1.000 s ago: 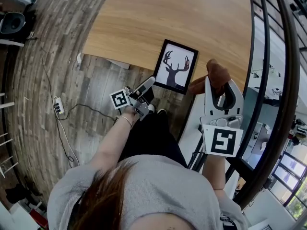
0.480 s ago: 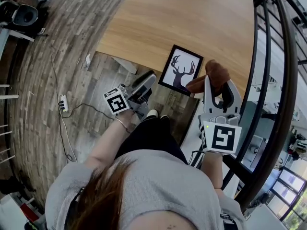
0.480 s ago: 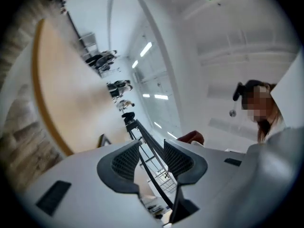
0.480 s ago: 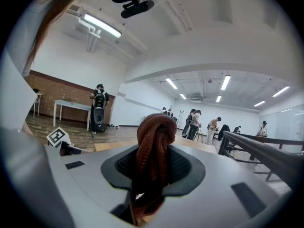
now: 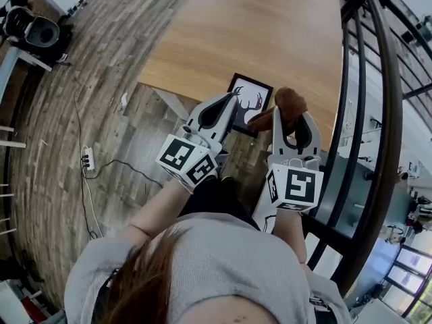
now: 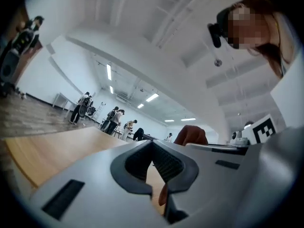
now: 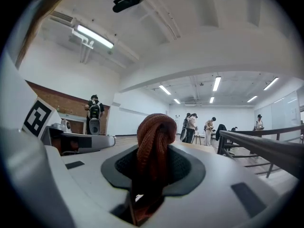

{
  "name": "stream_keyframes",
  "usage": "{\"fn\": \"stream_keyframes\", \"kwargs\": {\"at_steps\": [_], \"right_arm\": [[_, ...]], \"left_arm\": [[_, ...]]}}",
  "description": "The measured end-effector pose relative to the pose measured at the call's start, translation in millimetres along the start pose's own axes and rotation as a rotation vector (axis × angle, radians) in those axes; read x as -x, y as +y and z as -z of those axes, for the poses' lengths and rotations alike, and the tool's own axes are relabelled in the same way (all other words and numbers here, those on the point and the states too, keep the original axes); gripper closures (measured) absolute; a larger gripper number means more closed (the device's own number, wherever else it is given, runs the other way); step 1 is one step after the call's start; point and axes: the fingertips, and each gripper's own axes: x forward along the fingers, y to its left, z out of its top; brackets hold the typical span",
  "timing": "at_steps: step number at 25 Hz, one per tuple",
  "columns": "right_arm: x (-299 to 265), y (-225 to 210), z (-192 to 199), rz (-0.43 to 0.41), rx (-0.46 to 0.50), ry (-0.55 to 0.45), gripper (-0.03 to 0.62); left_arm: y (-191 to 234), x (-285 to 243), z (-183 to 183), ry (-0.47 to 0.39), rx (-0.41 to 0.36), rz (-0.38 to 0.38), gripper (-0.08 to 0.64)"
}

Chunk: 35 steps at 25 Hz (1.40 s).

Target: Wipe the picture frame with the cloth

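Note:
A black picture frame with a deer-antler print lies near the front edge of the wooden table. My right gripper is shut on a rust-brown cloth, which bunches up between its pads just right of the frame. My left gripper is raised beside it and covers the frame's lower left part. Its jaws are closing and meet at the tips with nothing between them. The cloth also shows in the left gripper view, to the right.
A black metal railing curves along the right side. On the plank floor at the left lie a power strip with cable, and a dark chair stands further back. Several people stand far off.
My left gripper has risen from low beside the person's leg to table height next to the right gripper, rolling as it came. The right gripper with the cloth has shifted slightly.

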Motion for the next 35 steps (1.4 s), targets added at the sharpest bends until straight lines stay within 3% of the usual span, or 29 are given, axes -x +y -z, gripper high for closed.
{"fn": "stream_keyframes", "kwargs": {"at_steps": [8, 13, 23, 35], "right_arm": [[32, 9, -14, 0.051, -0.002, -0.051, 0.459], [62, 40, -23, 0.09, 0.004, -0.056, 0.459], [156, 140, -21, 0.163, -0.025, -0.034, 0.459], [217, 176, -34, 0.144, -0.016, -0.043, 0.459]], "left_arm": [[-43, 5, -17, 0.013, -0.195, -0.024, 0.552], [-50, 39, -31, -0.006, -0.209, -0.017, 0.552], [-71, 165, -34, 0.018, -0.206, 0.021, 0.552], [-112, 220, -45, -0.01, -0.214, 0.013, 0.552]]}}
